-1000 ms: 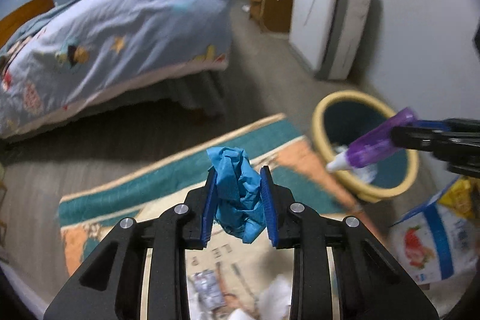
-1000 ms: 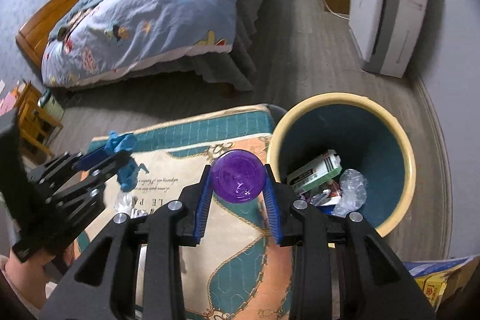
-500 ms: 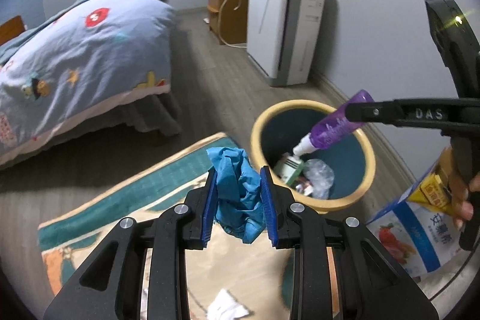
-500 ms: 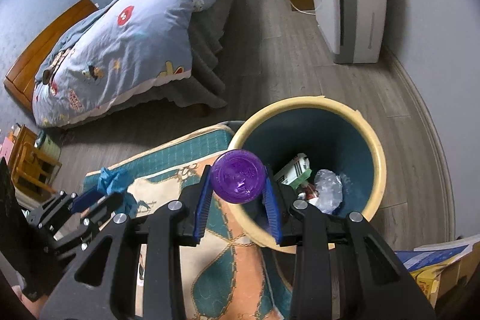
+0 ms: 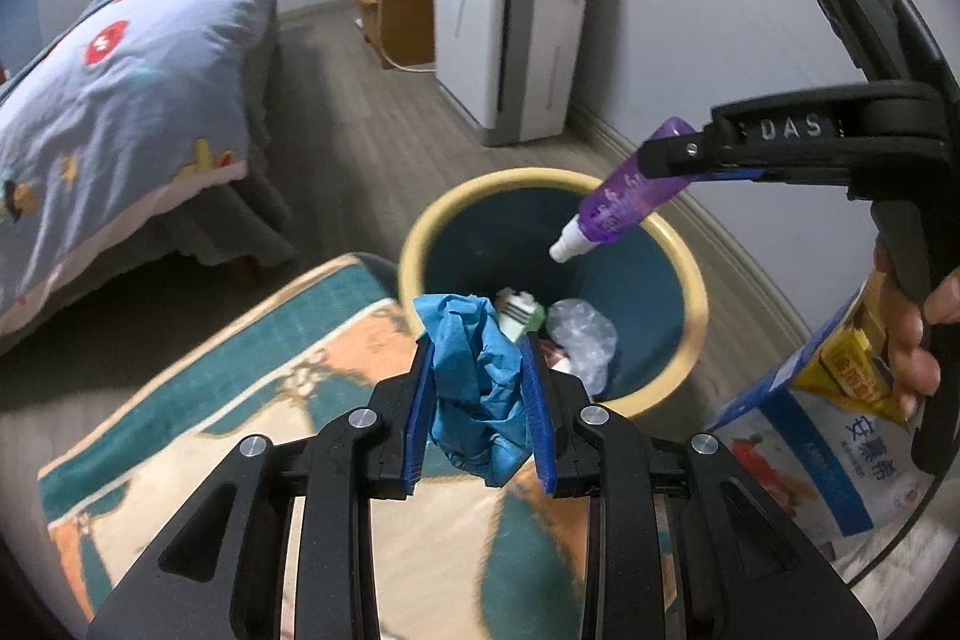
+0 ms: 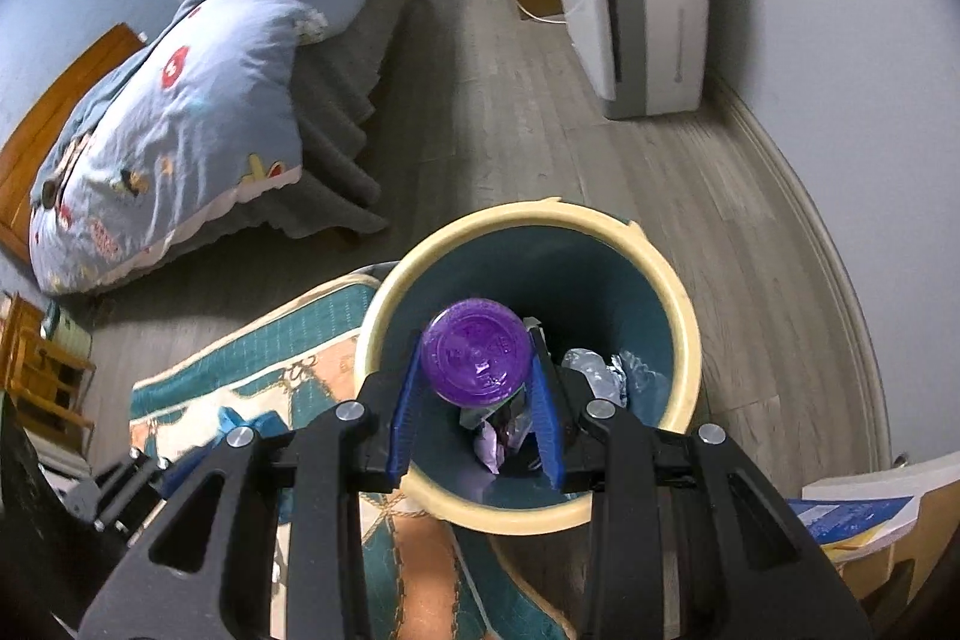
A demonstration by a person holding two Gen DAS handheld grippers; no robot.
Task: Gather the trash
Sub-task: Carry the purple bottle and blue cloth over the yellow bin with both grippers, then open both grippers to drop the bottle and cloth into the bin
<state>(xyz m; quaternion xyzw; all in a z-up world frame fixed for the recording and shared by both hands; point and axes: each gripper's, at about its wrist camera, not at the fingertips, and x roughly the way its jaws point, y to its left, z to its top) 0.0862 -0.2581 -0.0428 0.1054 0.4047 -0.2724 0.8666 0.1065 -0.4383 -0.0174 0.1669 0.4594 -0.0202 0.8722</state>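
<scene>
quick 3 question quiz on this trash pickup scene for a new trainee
1. True or false: the purple bottle in the right gripper hangs over the bin.
2. What does the left gripper hold?
A. white tissue
B. crumpled blue wad
C. drink can
3. Is the bin empty?

Key:
1. True; its white cap points down into the opening.
2. B, the blue wad, with the jaws closed on it.
3. No; a clear plastic wad and other litter lie inside.
</scene>
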